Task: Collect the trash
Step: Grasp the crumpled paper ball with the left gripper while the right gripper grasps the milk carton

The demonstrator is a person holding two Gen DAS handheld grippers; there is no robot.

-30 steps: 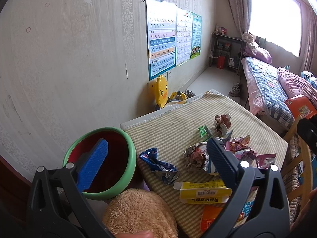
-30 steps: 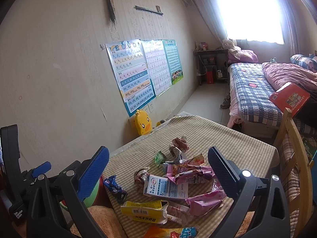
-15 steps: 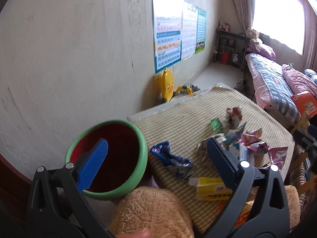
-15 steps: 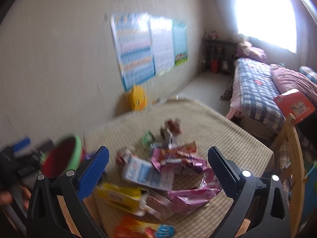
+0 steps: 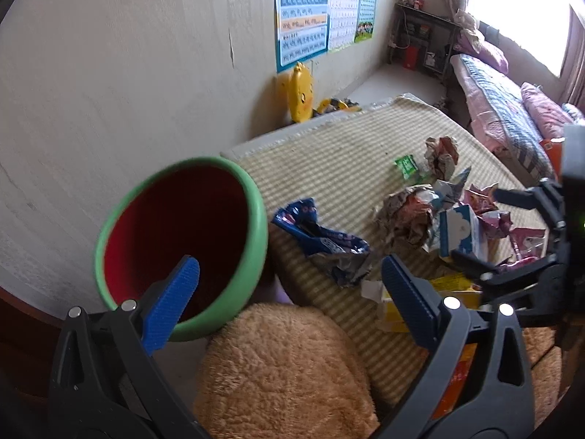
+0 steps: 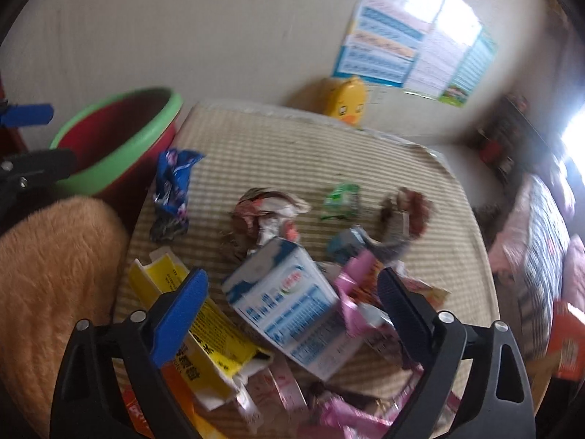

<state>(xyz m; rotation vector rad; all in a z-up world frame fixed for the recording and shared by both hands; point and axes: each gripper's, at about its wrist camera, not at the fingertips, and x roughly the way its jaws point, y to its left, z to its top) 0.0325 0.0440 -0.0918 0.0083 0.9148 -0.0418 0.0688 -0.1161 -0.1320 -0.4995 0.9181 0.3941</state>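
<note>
Your left gripper (image 5: 289, 285) is spread wide and holds nothing, poised between the green-rimmed red bin (image 5: 182, 241) and the crumpled blue wrapper (image 5: 321, 241); your right gripper (image 6: 292, 292) is equally wide and empty, its fingers flanking the blue-and-white milk carton (image 6: 292, 296) without touching it; the yellow box (image 6: 197, 314) lies just beside, among wrappers strewn on the striped tablecloth (image 6: 292, 153).

Your right tool (image 6: 292, 303) hangs with fingers spread above the white-and-blue carton (image 6: 289, 300); the yellow box (image 6: 197, 322) lies under its left finger.
</note>
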